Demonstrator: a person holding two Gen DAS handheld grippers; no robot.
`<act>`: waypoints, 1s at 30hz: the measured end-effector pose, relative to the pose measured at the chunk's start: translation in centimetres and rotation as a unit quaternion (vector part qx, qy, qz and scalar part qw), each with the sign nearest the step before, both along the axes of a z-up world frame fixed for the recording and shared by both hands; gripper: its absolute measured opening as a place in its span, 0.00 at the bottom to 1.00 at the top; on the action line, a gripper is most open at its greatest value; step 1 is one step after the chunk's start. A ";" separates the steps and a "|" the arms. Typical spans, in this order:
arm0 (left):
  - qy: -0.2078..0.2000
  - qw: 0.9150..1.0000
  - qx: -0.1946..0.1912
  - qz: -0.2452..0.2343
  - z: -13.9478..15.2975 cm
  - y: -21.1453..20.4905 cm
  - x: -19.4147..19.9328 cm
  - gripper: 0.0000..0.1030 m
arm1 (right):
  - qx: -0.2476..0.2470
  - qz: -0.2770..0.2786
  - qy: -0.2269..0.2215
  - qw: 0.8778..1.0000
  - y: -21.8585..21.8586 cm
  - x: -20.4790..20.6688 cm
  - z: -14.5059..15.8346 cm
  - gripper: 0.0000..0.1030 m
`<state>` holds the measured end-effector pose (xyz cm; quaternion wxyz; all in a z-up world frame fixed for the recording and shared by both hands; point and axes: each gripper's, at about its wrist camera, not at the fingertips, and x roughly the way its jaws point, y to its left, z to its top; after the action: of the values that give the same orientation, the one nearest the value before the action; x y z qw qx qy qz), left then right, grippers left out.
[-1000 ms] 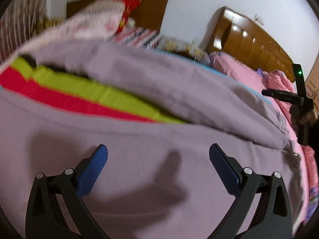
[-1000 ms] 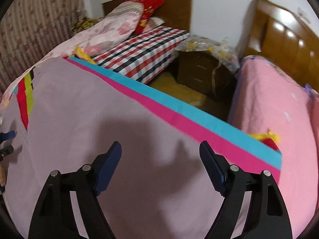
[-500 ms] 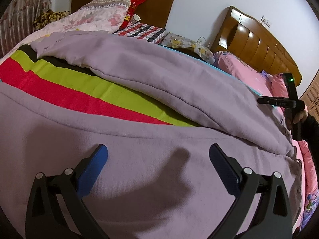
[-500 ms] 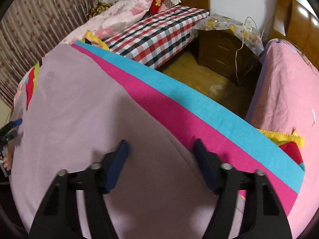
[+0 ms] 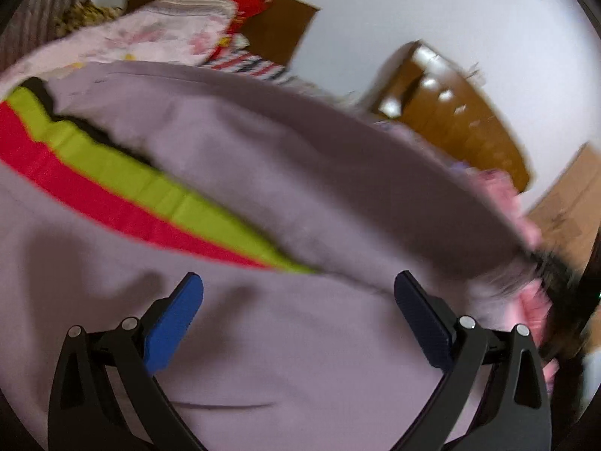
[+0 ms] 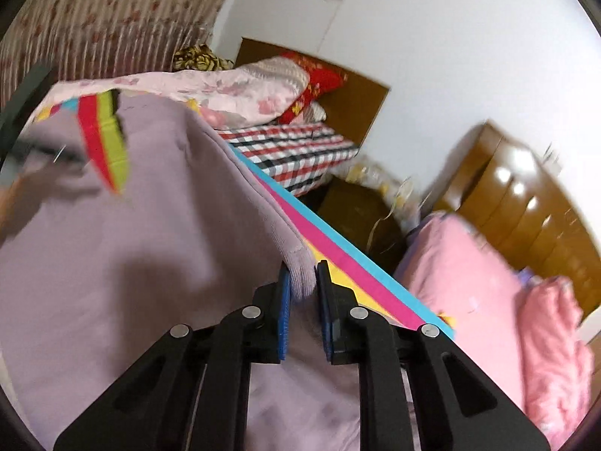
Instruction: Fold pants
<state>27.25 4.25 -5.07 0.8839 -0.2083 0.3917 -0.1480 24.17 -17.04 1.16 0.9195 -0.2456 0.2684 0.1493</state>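
The lilac pants point(image 5: 285, 195) lie spread over a striped sheet point(image 5: 112, 184) on the bed, one leg raised in a ridge across the left wrist view. My left gripper point(image 5: 298, 315) is open and empty, low over the near leg. In the right wrist view my right gripper point(image 6: 303, 289) is shut on the ribbed cuff point(image 6: 300, 263) of the pants point(image 6: 150, 233) and holds that leg end lifted off the sheet. The frames are blurred by motion.
The sheet's pink and blue stripes point(image 6: 338, 251) run along the bed edge. A second bed with a checked cover point(image 6: 293, 150) and a nightstand point(image 6: 357, 206) stand behind. A pink bed point(image 6: 469, 282) with a wooden headboard point(image 6: 526, 195) lies to the right.
My right gripper has closed on the pants cuff and lifted it. The far leg has risen across the left wrist view. My left gripper stays open.
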 end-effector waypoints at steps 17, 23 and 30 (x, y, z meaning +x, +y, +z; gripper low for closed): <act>0.094 0.986 -0.133 -0.037 -3.4 2.6 10.7 0.23 | 0.035 -0.097 0.003 0.995 2.3 -5.7 -3.4 0.12; 0.118 0.980 -0.162 0.003 -3.5 5.0 10.9 0.56 | 0.036 -0.101 0.003 0.994 2.0 -5.5 -3.0 0.12; 0.121 0.980 -0.155 -0.010 -2.9 4.0 13.3 0.04 | 0.065 -0.103 0.060 0.991 1.0 -4.9 -4.5 0.12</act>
<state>40.51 8.27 -8.00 0.7851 -0.3556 0.4703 -0.1895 19.30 -16.04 -3.38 0.9264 -0.1467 0.3361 0.0857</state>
